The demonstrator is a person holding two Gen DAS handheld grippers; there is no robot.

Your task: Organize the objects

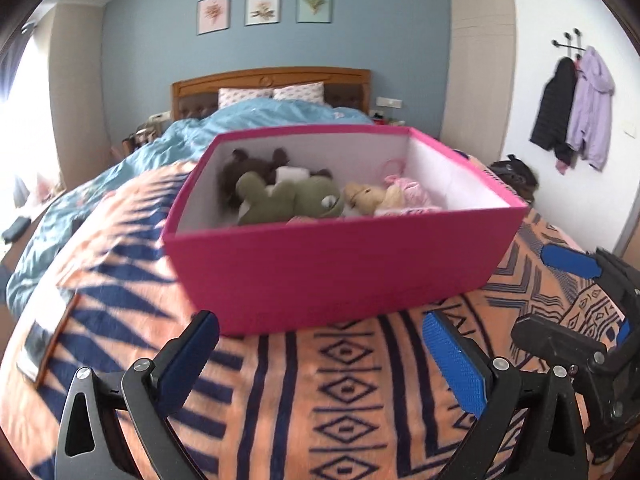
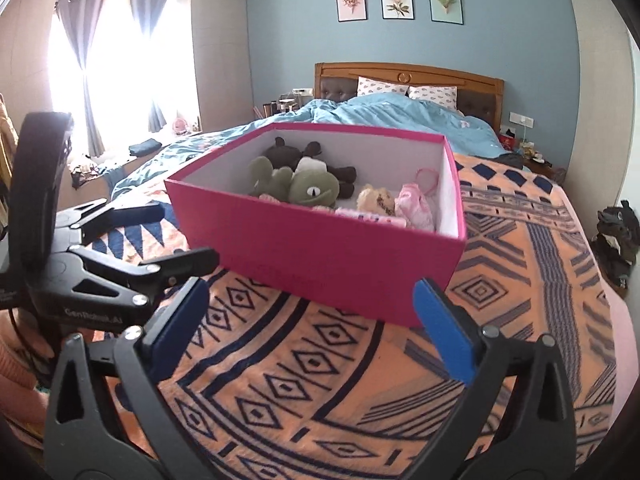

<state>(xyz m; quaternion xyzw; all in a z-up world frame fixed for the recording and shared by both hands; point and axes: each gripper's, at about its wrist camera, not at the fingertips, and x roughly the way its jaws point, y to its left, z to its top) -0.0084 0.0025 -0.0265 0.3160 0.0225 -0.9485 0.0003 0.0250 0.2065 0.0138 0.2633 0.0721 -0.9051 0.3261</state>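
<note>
Orange and navy wool, patterned in diamonds and zigzags, covers the near end of the bed: a blanket (image 1: pixel 320 392) with a blue quilt (image 1: pixel 248 120) bunched beyond it toward the wooden headboard (image 1: pixel 272 78). On the blanket, near the foot edge of the bed, stands a pink box (image 1: pixel 332 268), open at the top and white inside.

Going left to right inside the box: a dark brown plush (image 1: pixel 248 168) lies against the far left wall, a green frog plush (image 1: pixel 296 198) lies in front of it, touching it, then a small tan bear (image 1: pixel 370 198) sits just beside the frog, and a pink doll (image 1: pixel 408 196) lies toward the right wall.

The left tongs (image 1: pixel 320 360) hang over the blanket just short of the box's near wall, released, blue pads spread wide with nothing between them. The right tongs (image 2: pixel 312 328) hang beside them, to their right, facing the box's near right corner, likewise released and grasping nothing.

On the blue wall above the headboard hang three framed prints (image 2: pixel 398 0). Coats (image 1: pixel 576 108) hang on a hook on the white wall at the right.
</note>
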